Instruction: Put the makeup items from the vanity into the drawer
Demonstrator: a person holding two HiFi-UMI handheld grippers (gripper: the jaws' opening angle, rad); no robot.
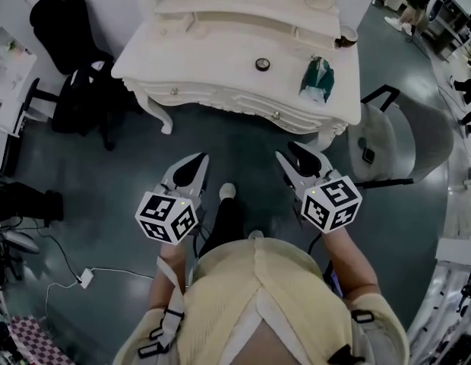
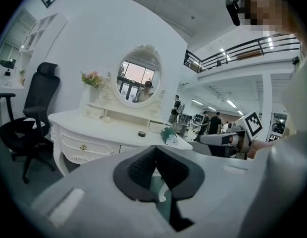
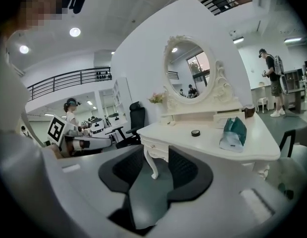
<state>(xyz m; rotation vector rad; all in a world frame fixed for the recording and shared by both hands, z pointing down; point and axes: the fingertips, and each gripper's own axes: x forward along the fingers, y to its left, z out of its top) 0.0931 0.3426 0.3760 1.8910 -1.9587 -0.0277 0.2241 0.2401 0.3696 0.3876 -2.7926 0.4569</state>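
Standing back from the white vanity [image 1: 220, 59], the person holds both grippers over the floor, well apart from anything on the tabletop. The left gripper [image 1: 196, 160] has its jaws pressed together at the tips with nothing between them. The right gripper [image 1: 298, 158] has its jaws spread, and only floor and a vanity leg show through the gap.

Two makeup items sit on the tabletop towards its right side: a small round dark pot [image 1: 262, 64] and, further right near the edge, a teal pouch [image 1: 317, 80]. The drawer fronts [image 1: 228, 101] below look closed, and the knob [image 1: 276, 115] nearest the pouch faces the person.

The pouch looks soft and light. It will probably sag and fold under pressure, so a pinch across its narrower upper part should hold better than one on a loose corner. Its surface may be slick. The pot looks rigid, smooth and low, so the jaws should come down from above and close across its width. A shallow or off-centre grip could let it squirt out and roll. Neither item should be heavy. A drawer likely has to be pulled open by its knob first.
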